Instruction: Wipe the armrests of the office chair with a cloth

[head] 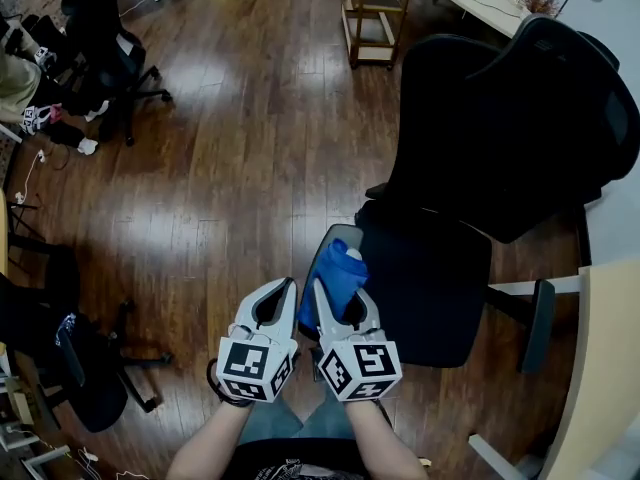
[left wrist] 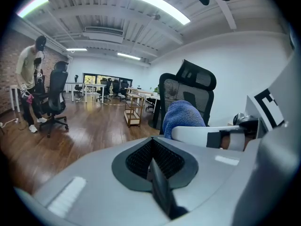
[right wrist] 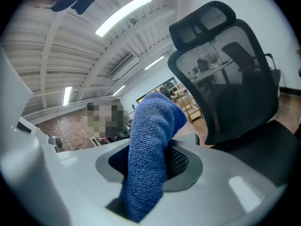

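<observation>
Jaws of the right gripper (right wrist: pixel 146 171) clamp the blue cloth (right wrist: pixel 151 135) beside the chair's (head: pixel 500 118) near armrest (head: pixel 322 250); the left gripper (left wrist: pixel 154 163) is closed, empty. Wiping appears about to start: the next move is likely cloth onto armrest.

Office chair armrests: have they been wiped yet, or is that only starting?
It looks like the very start. Done: the right gripper is shut on the blue cloth and holds it over the near armrest; I cannot tell whether it touches. In hand: starting on that armrest. The left gripper is shut and empty. Left: wiping both, including the far armrest, which nothing is near.
</observation>
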Available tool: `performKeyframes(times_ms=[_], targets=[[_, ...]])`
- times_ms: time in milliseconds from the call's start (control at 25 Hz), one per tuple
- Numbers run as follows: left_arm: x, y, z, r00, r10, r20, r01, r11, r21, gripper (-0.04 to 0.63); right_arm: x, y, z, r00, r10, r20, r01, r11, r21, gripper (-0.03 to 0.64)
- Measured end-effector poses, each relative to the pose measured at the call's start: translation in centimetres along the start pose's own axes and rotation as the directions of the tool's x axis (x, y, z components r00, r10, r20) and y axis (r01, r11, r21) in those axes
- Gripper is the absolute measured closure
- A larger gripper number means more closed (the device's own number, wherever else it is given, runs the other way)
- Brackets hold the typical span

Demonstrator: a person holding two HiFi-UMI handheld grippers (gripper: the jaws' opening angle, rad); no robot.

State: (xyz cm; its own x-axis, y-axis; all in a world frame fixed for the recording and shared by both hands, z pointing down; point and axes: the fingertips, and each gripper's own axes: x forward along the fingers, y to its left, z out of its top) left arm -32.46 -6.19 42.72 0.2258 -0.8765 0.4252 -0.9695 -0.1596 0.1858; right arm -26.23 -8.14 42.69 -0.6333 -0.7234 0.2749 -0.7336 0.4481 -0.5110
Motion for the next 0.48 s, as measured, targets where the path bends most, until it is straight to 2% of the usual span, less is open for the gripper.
performKeyframes(times_ms=[280,480], targets=[[0.3,5.1,0.1,0.994,-0.108,-0.016,0.108,0.994,0.005,0.591,2.5,3.1,-1.3,0.990,-0.123,0.062,0.119,0.991,0.062,0.471],[1.1,8.5,-0.5,0.973,-0.225,-0.049,0.226,0.974,0.020,0.591,5.8,5.3,-3.1,0.970,-0.207,0.124,0.194,0.975,0.107,0.471]])
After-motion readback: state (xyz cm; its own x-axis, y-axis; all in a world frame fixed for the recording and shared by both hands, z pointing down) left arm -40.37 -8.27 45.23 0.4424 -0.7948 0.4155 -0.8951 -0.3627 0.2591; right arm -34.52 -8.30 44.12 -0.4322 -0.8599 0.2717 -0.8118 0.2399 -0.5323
